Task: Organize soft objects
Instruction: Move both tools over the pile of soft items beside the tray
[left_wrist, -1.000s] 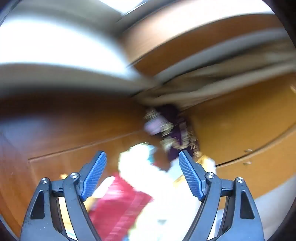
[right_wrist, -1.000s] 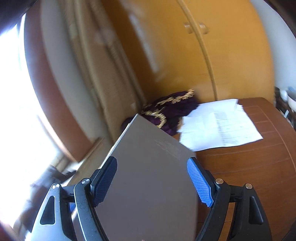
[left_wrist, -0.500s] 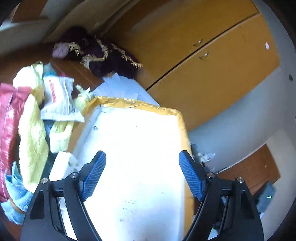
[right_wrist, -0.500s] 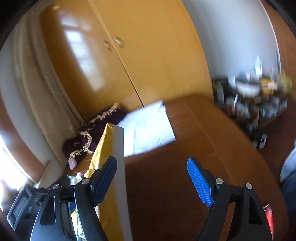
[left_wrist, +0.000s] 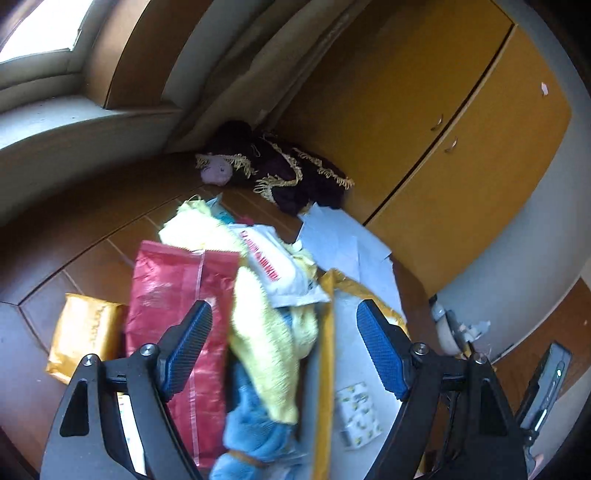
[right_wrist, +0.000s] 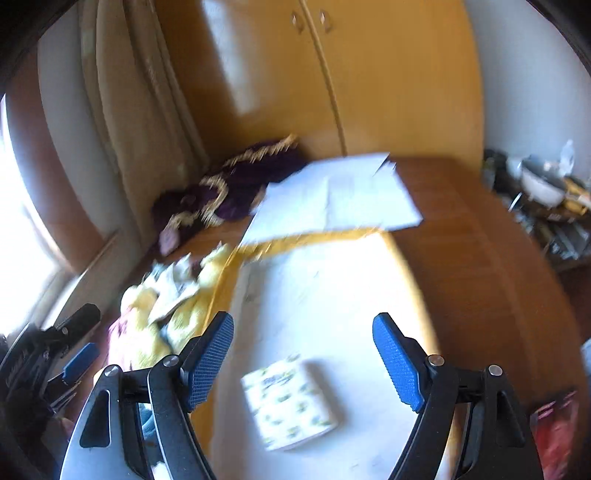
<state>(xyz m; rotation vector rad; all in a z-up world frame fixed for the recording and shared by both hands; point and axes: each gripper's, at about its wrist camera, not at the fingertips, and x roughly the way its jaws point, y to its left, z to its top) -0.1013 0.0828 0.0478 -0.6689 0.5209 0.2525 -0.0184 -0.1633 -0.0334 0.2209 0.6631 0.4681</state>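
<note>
With both my left gripper (left_wrist: 284, 350) and right gripper (right_wrist: 303, 362) spread wide and empty, I judge I'm picking a first target: the yellow towel (left_wrist: 266, 332) heaped just left of the open box (right_wrist: 332, 295), calling for a reach down.
</note>
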